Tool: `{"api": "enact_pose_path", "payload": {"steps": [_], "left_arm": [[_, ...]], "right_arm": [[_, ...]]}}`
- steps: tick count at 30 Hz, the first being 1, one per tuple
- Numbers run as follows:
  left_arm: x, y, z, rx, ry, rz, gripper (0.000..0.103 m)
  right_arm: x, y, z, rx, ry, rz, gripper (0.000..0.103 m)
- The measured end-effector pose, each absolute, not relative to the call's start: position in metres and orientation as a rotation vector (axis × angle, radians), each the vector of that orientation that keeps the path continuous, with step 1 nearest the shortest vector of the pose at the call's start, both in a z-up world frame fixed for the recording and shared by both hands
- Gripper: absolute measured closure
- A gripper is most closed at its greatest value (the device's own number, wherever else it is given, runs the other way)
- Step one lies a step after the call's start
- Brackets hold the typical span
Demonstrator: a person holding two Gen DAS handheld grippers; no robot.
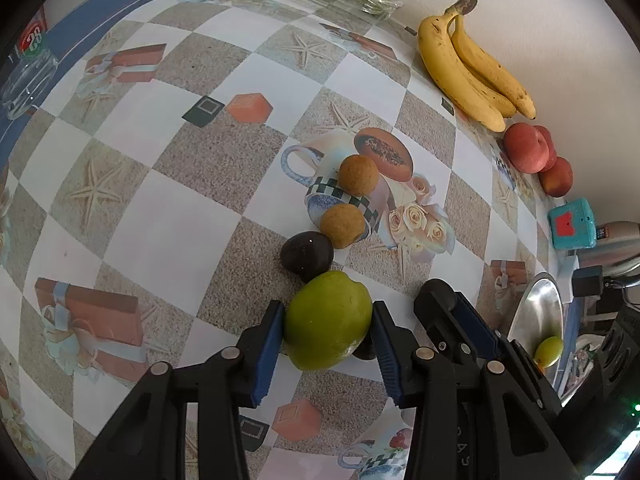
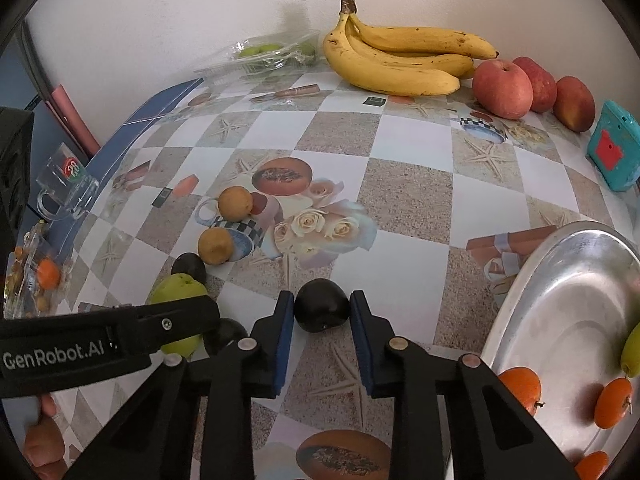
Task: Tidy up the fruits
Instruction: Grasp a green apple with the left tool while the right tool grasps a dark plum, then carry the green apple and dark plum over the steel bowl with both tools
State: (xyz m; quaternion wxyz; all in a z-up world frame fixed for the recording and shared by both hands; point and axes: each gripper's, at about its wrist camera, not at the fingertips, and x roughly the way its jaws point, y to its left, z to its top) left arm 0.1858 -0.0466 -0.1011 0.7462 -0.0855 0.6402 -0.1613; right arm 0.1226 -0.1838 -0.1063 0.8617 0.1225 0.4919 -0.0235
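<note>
Green fruit (image 1: pixel 327 321): on the patterned surface (image 1: pixel 160 208), pinched between the left gripper's (image 1: pixel 326 350) jaws.
Dark plum (image 2: pixel 321 305): just right of the green fruit, clamped in the right gripper's (image 2: pixel 322 340) jaws.
Metal tray (image 2: pixel 568 280): right of the green fruit, holding oranges (image 2: pixel 520 388).
Bananas (image 2: pixel 400 60): far beyond it, by the wall.

I see a green pear (image 1: pixel 328 320) and a near-black plum (image 2: pixel 321 306) on my table's checked grey-and-white cloth (image 2: pixel 404 192), printed with starfish and roses. Yellow, brown-speckled bananas (image 2: pixel 396 60) and red apples (image 2: pixel 502 88) line the far edge.
</note>
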Motion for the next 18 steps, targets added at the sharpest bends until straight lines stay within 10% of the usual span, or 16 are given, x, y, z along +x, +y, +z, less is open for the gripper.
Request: {"api": "enact_pose_path", "payload": {"steps": [18], "left_arm": [[0.185,-0.045,-0.072,-0.202,1.341,-0.373,0.057]], "right_arm": [[0.104,-0.202,-0.070,0.340,0.956,-0.073,0.074]]}}
